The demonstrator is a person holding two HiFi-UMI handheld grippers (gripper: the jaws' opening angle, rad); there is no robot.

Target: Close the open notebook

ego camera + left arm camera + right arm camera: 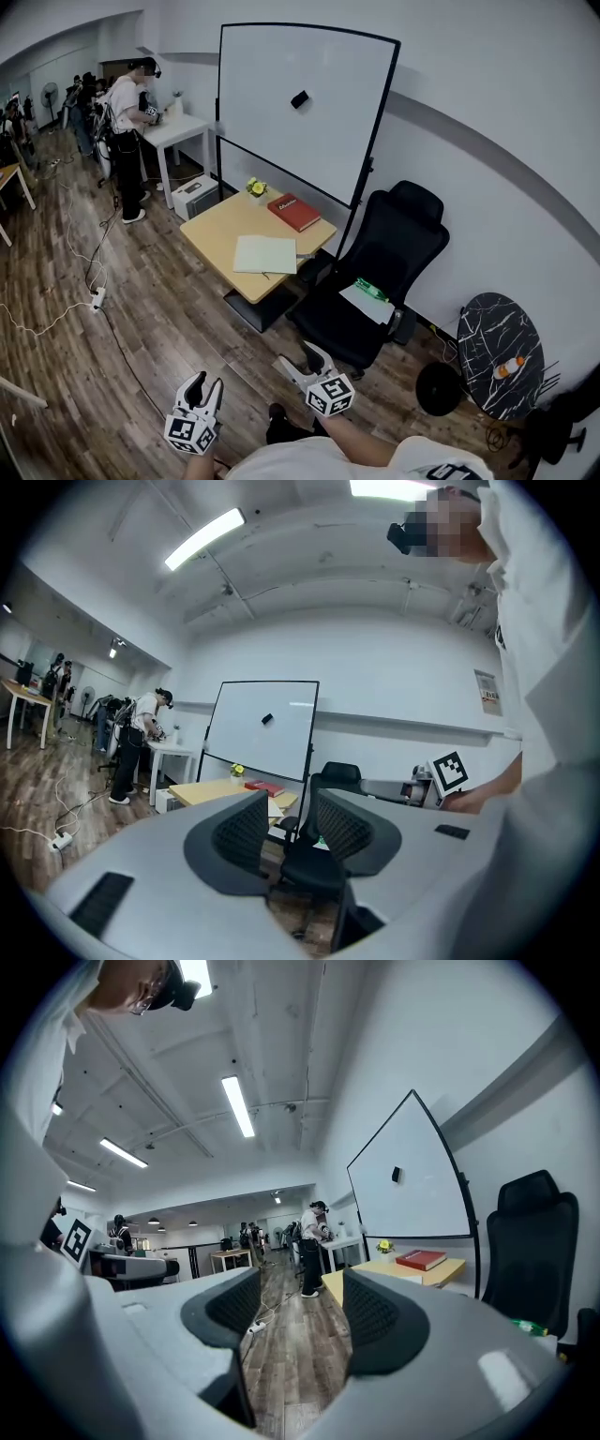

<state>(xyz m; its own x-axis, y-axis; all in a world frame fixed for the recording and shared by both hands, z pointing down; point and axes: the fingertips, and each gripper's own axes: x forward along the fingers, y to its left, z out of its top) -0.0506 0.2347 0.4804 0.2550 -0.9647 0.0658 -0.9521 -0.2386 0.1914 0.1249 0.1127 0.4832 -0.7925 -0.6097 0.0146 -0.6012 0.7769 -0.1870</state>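
Note:
An open notebook (265,254) with pale pages lies flat on a low wooden table (217,226), far from both grippers. A red book (294,212) lies closed behind it, also seen as the red book (421,1259) in the right gripper view. My left gripper (204,385) hangs open near the floor at the bottom of the head view, nothing between its jaws. My right gripper (303,358) is open too, beside it. In the left gripper view the left gripper (281,827) looks toward the table (214,791) and the chair.
A black office chair (380,272) holding a green bottle (370,289) stands right of the table. A whiteboard (302,108) stands behind it. A small yellow flower pot (256,188) sits at the table's back. Cables (80,253) run across the wood floor. A person (127,136) works at a white desk.

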